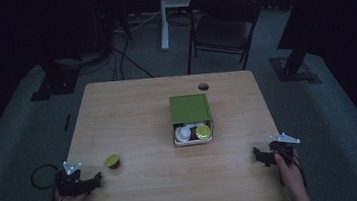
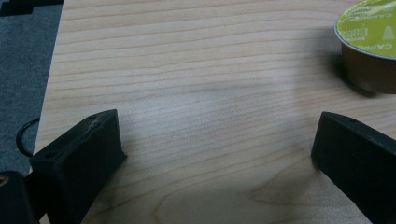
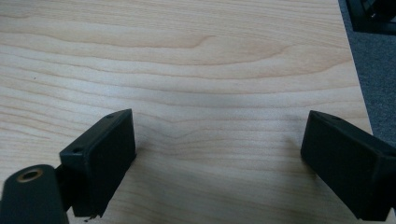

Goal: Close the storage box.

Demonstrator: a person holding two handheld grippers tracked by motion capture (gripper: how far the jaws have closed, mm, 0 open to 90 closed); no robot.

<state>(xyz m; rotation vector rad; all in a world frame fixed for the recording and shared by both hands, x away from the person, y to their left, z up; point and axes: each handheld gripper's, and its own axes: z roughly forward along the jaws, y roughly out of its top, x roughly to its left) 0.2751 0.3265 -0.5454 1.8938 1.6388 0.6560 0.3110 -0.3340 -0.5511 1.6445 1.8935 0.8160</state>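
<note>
Left gripper [image 1: 96, 179] rests (spread wide) on the wooden table [image 1: 132, 110]; dim room.

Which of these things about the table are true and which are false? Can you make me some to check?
1. The left tool is holding the coffee pod. False: its jaws are wide open and the pod stands on the table, apart from them.
2. The green box has its drawer pulled out part way, with pods inside. True.
3. The right tool is open with only bare wood between its jaws. True.
4. The loose coffee pod has a red lid. False: its lid is yellow-green.
5. The green box sits at the left edge of the table. False: it sits near the middle, a little to the right.
</note>
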